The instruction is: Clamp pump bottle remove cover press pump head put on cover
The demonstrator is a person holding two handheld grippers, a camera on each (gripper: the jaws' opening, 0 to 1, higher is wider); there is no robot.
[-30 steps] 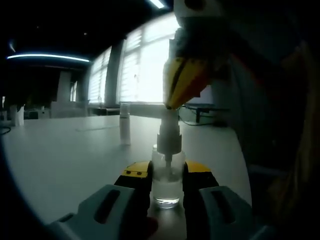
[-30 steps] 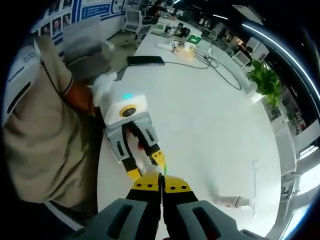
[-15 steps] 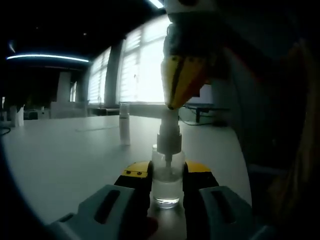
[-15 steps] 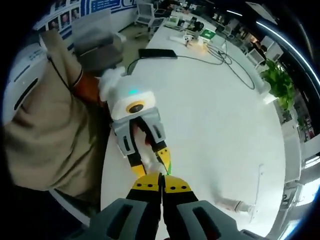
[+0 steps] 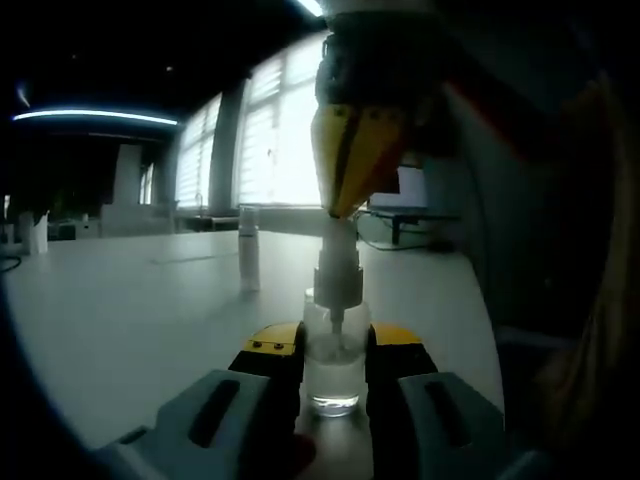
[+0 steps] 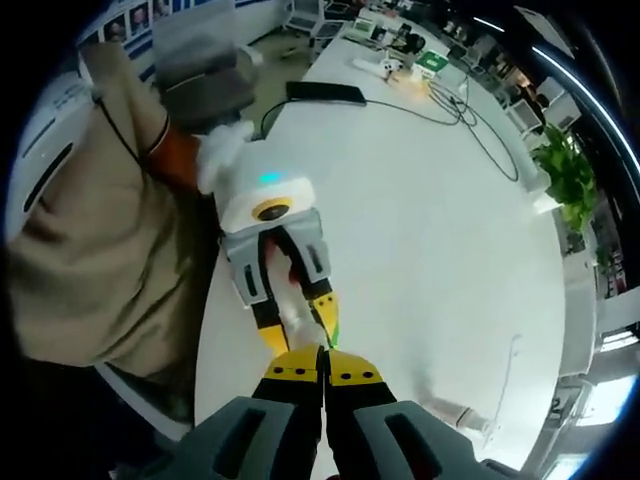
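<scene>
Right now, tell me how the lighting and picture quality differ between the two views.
Left gripper view: strongly backlit by bright windows, so the room is dark, the right gripper above the pump bottle murky. Right gripper view: evenly bright, the white table nearly washed out, fisheye bending its edges; the left gripper reads clearly.

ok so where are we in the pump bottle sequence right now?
Done: the left gripper is shut on the small clear pump bottle, and its translucent cover stands apart on the white table.

In hand: the right gripper, jaws closed, sits on top of the white pump head; whether it is pressing can't be told.

Left: finishing the press and putting the cover back on.
</scene>
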